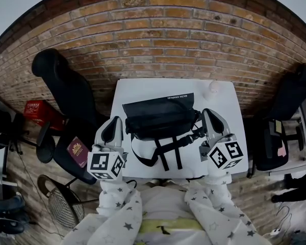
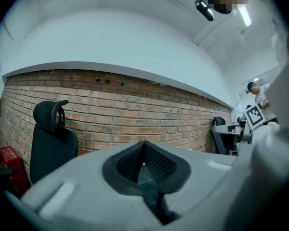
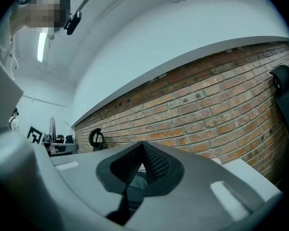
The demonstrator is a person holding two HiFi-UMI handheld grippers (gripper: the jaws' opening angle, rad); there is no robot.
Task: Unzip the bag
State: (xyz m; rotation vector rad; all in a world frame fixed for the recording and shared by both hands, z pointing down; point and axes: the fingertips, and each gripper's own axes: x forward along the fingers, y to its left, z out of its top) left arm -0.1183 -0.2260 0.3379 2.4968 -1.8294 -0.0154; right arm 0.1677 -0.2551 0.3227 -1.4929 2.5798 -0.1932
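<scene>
A black bag [image 1: 160, 119] lies in the middle of a small white table [image 1: 137, 91], and its straps [image 1: 166, 149] trail toward the near edge. My left gripper [image 1: 116, 119] rests at the bag's left end with its jaws shut and nothing visible between them. My right gripper [image 1: 208, 112] sits at the bag's right end, next to a strap buckle [image 1: 196, 134]. It is also shut, with nothing seen in its grip. In the left gripper view the left gripper [image 2: 144, 144] has its pads pressed together. The right gripper view shows the right gripper [image 3: 143, 145] the same way.
A brick wall [image 1: 163, 40] runs behind the table. A black office chair [image 1: 66, 91] stands at the left with a maroon booklet [image 1: 77, 151] on its seat, and a red crate [image 1: 38, 111] is beyond it. Another chair [image 1: 290, 96] stands at the right. A small white object [image 1: 212, 89] sits at the table's far right corner.
</scene>
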